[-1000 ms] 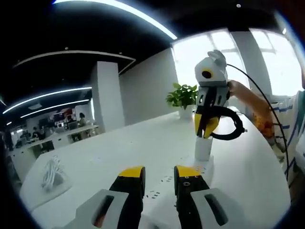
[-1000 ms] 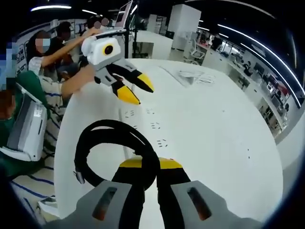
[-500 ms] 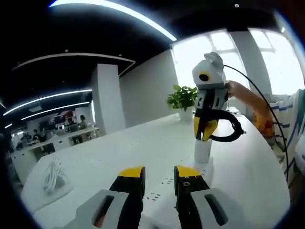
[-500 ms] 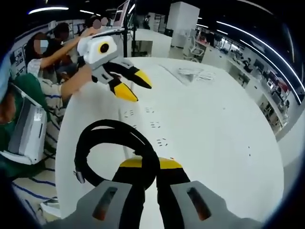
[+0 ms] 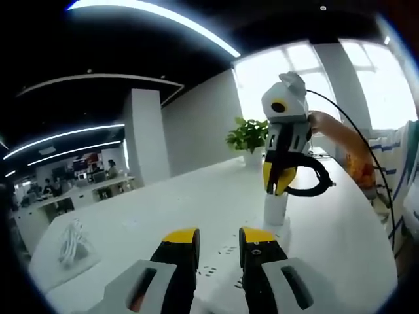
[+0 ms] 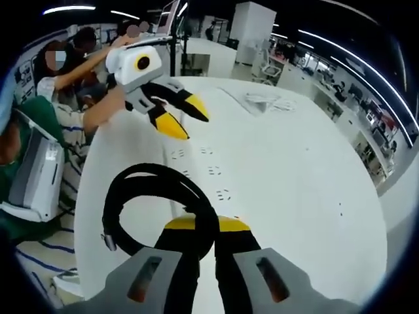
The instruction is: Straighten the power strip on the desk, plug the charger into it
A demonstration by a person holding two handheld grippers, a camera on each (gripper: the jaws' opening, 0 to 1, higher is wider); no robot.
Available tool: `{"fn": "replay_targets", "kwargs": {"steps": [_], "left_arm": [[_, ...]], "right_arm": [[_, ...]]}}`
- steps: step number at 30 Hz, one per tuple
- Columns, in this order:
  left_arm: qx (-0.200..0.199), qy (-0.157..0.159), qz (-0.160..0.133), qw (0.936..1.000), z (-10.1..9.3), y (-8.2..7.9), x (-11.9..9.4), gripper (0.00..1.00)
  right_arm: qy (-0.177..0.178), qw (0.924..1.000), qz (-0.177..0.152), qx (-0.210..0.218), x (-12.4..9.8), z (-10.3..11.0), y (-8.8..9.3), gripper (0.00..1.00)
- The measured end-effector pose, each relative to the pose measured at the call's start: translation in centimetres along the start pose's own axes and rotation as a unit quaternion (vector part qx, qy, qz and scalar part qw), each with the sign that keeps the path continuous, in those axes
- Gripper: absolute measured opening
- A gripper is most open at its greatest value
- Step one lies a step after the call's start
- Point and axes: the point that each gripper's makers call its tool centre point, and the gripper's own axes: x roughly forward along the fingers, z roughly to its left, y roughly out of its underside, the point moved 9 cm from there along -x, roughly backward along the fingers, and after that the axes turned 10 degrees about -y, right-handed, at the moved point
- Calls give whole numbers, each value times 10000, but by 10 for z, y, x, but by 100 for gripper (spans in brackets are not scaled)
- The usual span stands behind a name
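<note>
We count one power strip [image 6: 200, 171] lying on the desk [image 6: 294, 170], one white charger [image 5: 275, 209] standing on it, clenched with its black cable loop [image 6: 154, 206] by our right gripper [image 5: 275, 179]; left gripper [image 5: 218, 241] released, above the strip.

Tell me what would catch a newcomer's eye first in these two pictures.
In the right gripper view, the black coiled cable loops up in front of the right gripper, whose fingers are closed on it. Beyond it the left gripper hangs open above the white power strip on the desk. In the left gripper view, the white charger stands upright on the strip.
</note>
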Motion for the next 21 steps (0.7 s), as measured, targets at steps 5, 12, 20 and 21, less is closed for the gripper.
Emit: {"fn": "replay_targets", "kwargs": {"steps": [5, 12, 20, 21], "left_arm": [[-3, 0, -25, 10000, 0, -1, -1, 24], [29, 39, -10, 10000, -3, -1, 0, 24], [35, 29, -13, 10000, -1, -1, 0, 24], [31, 29, -19, 10000, -1, -1, -1, 24]], "right_arm": [[-1, 9999, -5, -146, 0, 3, 0, 5], [94, 9996, 195, -195, 2, 5, -5, 5], [-23, 9997, -231, -113, -3, 0, 8, 5], [-16, 9996, -239, -123, -3, 1, 7, 5]]}}
